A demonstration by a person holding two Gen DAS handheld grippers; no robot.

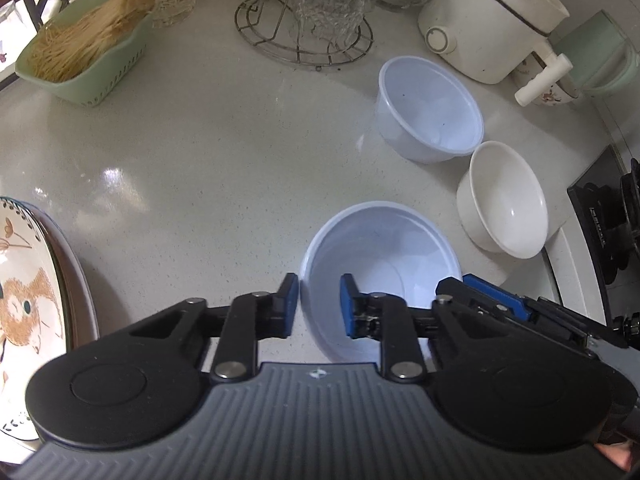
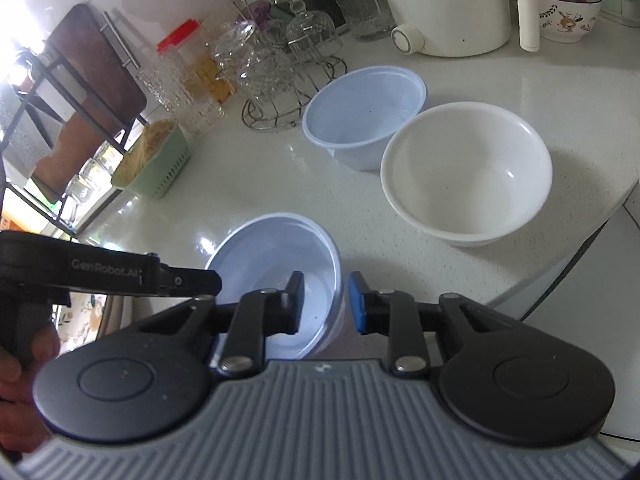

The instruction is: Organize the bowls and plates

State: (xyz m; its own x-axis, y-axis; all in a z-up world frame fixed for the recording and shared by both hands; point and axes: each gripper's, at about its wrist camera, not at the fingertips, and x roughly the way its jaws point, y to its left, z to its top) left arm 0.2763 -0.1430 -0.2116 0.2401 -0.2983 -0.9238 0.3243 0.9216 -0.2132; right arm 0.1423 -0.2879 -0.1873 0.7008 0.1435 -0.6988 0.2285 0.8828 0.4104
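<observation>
Plastic bowl [image 1: 380, 276] pinched at both rims, near the desk's [image 1: 200, 152] front edge.
Left gripper [image 1: 319, 306] and right gripper [image 2: 325, 302] each have jaws clamped on opposite walls; best lift level and together, then nest it in the far plastic bowl [image 1: 430, 110] beside the white bowl [image 1: 504, 200].

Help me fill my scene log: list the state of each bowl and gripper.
near plastic bowl: upright, empty, rim between both grippers' fingers.
far plastic bowl: upright, empty, not held.
white bowl: upright, empty, not held.
left gripper: astride the near bowl's rim, contact unclear.
right gripper: astride the opposite rim, contact unclear.
</observation>
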